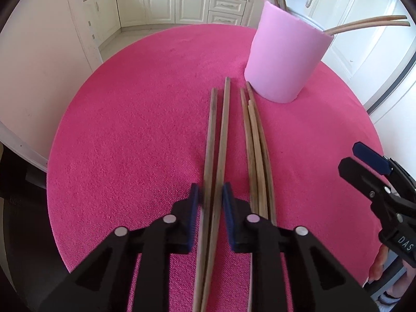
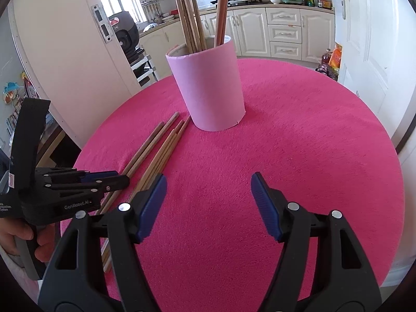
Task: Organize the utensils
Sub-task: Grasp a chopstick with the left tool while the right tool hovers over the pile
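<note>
chopsticks (image 1: 217, 140) between left gripper (image 1: 211, 202) pads, tips toward holder (image 1: 283, 59)

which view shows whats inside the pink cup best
The right wrist view. It looks at the cup from across the table and shows its open rim with a bunch of chopsticks standing in it. The left wrist view shows only the cup's outer wall, with a few stick ends poking past the rim.

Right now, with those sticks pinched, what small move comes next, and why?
Probably lift: the left gripper has its fingers closed on two chopsticks lying on the pink tablecloth, and the pink holder beside them already holds others.
</note>
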Demonstrator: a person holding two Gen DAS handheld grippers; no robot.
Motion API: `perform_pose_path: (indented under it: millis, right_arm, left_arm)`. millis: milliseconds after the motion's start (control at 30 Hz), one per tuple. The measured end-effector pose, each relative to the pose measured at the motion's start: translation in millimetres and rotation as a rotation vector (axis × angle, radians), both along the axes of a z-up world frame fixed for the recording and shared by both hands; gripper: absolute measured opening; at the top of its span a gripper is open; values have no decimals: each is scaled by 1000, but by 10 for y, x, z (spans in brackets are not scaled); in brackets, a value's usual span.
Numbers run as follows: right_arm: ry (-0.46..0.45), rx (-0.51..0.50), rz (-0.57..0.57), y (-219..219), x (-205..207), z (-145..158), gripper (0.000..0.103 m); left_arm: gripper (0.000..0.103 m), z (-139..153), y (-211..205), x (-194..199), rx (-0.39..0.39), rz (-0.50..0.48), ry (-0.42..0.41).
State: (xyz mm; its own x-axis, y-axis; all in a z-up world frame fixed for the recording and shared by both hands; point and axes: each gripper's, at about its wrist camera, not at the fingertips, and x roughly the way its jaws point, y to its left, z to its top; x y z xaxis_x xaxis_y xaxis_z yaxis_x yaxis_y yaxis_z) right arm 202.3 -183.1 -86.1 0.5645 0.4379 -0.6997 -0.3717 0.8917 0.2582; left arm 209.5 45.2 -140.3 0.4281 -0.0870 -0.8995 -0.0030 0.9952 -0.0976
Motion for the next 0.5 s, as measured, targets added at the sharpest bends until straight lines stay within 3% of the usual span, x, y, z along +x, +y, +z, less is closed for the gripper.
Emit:
perform_pose_path:
  millis: [100, 333, 500]
  right_arm:
    - [7, -9, 10, 31, 7, -1, 67]
    - [42, -62, 50, 196, 34, -27, 67]
    - [89, -92, 74, 357, 70, -60, 67]
  left_arm:
    - [12, -13, 89, 29, -43, 11, 4]
    - [11, -12, 298, 40, -164, 31, 7]
    - [12, -7, 349, -4, -167, 44, 19]
